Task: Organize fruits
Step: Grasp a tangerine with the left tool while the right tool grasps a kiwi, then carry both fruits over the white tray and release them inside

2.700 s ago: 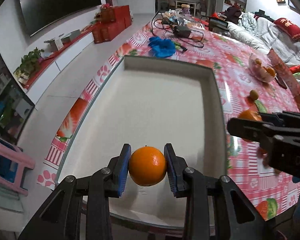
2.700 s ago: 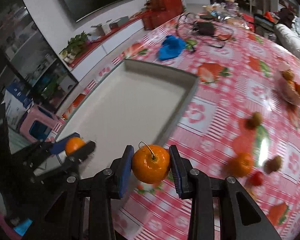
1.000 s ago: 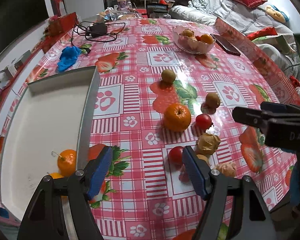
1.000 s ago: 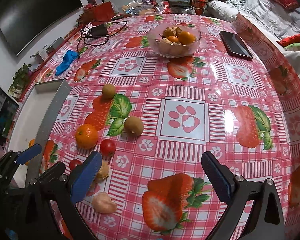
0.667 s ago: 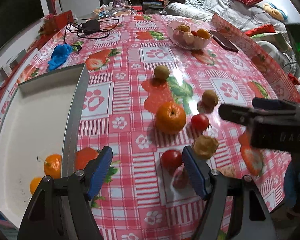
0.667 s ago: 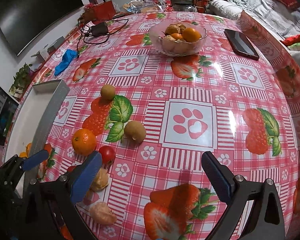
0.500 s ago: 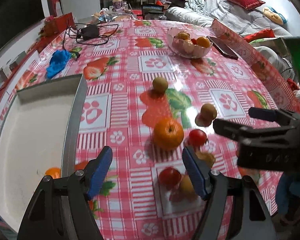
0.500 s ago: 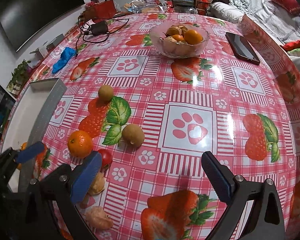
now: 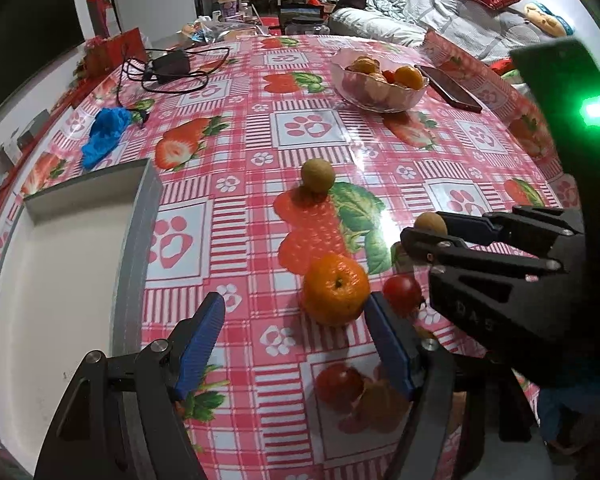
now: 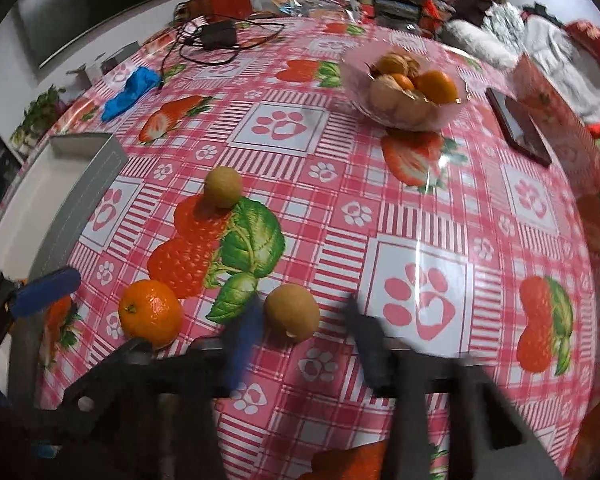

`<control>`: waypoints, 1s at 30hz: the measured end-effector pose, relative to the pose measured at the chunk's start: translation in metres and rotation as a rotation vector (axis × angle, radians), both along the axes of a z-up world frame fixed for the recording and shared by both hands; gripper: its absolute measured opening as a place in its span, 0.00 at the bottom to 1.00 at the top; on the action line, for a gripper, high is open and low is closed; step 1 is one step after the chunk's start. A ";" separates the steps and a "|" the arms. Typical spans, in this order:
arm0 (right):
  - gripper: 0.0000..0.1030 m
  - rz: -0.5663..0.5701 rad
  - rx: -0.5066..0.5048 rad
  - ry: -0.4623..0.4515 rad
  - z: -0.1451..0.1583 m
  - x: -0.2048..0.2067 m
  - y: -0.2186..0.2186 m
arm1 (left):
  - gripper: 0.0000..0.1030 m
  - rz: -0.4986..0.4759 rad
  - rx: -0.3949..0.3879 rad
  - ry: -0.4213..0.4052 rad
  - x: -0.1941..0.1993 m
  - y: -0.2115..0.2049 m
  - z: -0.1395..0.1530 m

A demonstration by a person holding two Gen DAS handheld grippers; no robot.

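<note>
Between the spread blue pads of the left tool [image 9: 296, 344], nothing is held; an orange [image 9: 336, 290] sits on the worktop [image 9: 260, 92] just ahead, close to its right-hand pad. Nearer that pad lie a red tomato [image 9: 338, 388] and a brownish fruit [image 9: 380, 400], both partly hidden behind the finger. Another tomato [image 9: 402, 290] sits just right of the orange.

Motion blurs the right tool [image 10: 304, 344] (its pads smear into streaks), yet its fingers stand apart with a brown kiwi [image 10: 292, 312] just ahead of the gap, ungripped. A second kiwi [image 10: 223, 188] lies farther out.

Left of both tools, the grey tray [image 9: 136, 248] is cut off at the frame edge, and its contents fall outside the left view; half a second ago an orange still showed inside it. Far ahead, the clear bowl [image 10: 404, 84] holds oranges and pale round fruit.

Since then the right tool has narrowed and dropped toward the kiwi.
</note>
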State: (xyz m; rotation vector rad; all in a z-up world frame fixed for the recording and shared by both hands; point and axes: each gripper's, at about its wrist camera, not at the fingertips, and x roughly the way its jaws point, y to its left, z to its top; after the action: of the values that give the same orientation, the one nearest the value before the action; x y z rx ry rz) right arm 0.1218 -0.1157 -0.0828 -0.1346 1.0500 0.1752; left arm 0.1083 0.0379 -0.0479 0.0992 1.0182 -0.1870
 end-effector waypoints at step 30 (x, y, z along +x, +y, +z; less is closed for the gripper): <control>0.27 0.001 0.147 -0.031 0.043 -0.034 -0.012 | 0.40 0.105 -0.087 -0.040 -0.017 0.051 0.045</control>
State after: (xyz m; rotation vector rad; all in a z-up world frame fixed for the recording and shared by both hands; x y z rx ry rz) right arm 0.0878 -0.1277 -0.0401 -0.0049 1.0024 0.2492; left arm 0.0914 0.0884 -0.0029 -0.0292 0.9710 -0.1324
